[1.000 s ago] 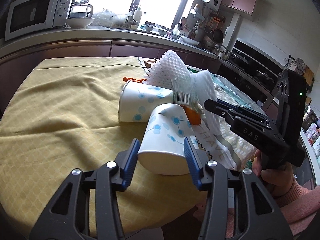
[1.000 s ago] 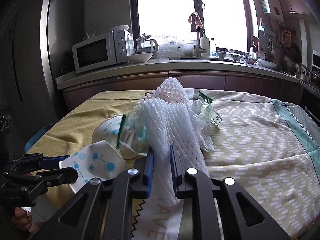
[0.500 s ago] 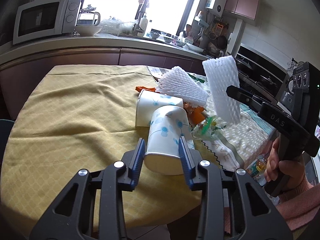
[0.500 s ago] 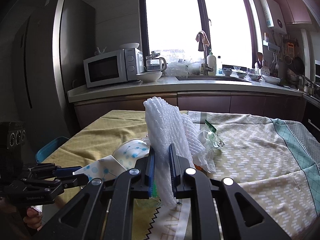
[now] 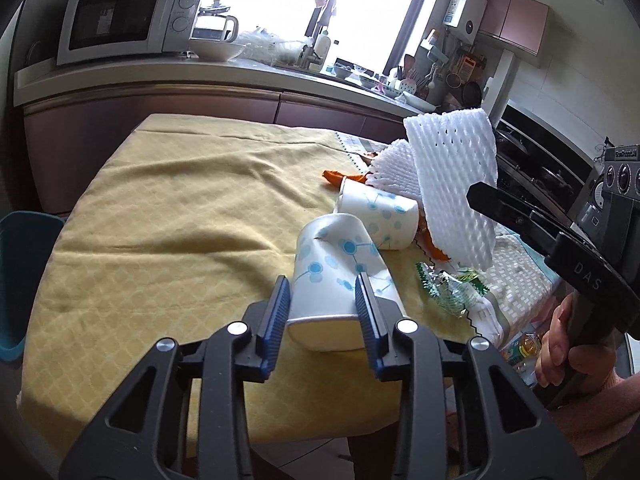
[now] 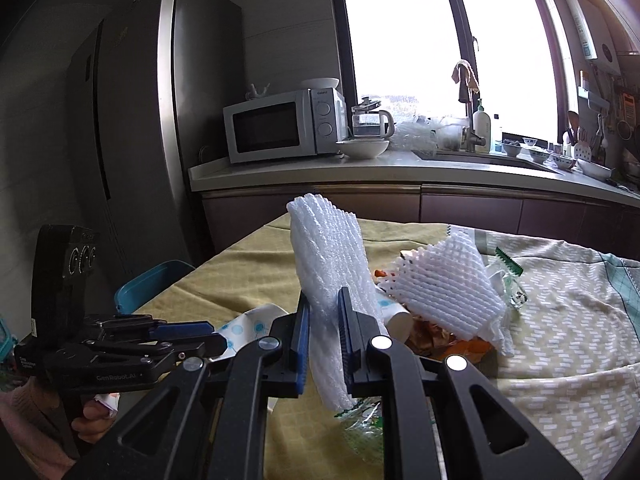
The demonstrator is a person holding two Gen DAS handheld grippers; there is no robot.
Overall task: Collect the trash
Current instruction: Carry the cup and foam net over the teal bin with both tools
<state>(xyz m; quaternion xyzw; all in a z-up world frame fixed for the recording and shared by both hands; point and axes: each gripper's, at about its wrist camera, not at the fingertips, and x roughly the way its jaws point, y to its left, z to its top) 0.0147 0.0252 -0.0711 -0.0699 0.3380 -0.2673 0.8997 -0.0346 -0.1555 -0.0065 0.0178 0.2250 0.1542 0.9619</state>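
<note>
A kitchen table under a yellow tablecloth carries a small heap of rubbish near its right edge. The left gripper has a crushed paper cup, white with blue dots, between its blue pads, the cup lying on its side with its base toward the camera; the jaws are easing apart a little, though the pads are against the cup's dented walls. A second paper cup lies on its side just behind it, its mouth facing the window; what is inside either cup cannot be seen.

The right gripper, narrow, pinches a white foam net sleeve and holds it upright above the table. In the left wrist view that sleeve hangs in front of the heap and hides part of it. A second foam net rests on the pile, with orange peel showing beside the cups and a crumpled clear wrapper with green edging lying on the cloth below the raised sleeve.

A teal bin stands off the table's left side, its contents out of sight. Behind, the counter bears a white microwave, a bowl and a glass kettle; a steel refrigerator stands at left.
</note>
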